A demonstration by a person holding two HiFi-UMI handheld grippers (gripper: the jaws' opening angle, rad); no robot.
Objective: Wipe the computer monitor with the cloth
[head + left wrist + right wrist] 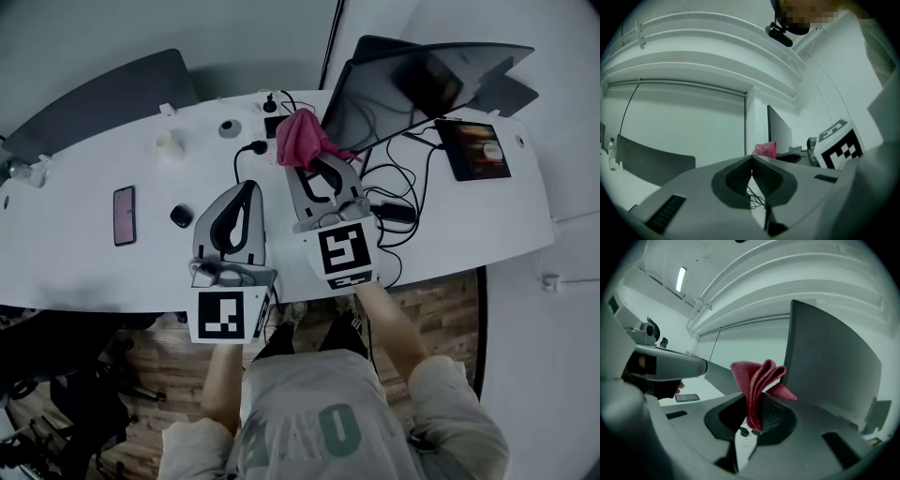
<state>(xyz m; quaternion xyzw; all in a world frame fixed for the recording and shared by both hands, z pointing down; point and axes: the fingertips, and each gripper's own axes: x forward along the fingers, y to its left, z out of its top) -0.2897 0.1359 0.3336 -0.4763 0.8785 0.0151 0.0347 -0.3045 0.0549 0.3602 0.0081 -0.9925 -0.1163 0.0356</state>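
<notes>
A dark monitor [412,89] stands tilted at the back right of the white table [84,262]; its screen [829,366] fills the right of the right gripper view. My right gripper [319,161] is shut on a folded red cloth [302,137], which sticks up from the jaws [757,383] just left of the screen. My left gripper [246,187] hovers over the table's middle with its jaws together and nothing between them [752,159]. From the left gripper view the cloth [764,150] and the monitor's edge [778,131] show ahead.
A phone [124,215] lies at the left, a small black object [181,216] beside it. A tablet [478,150] rests at the right. Cables [398,183] and a power strip [277,124] lie near the monitor's foot. A dark chair back [94,98] stands behind the table.
</notes>
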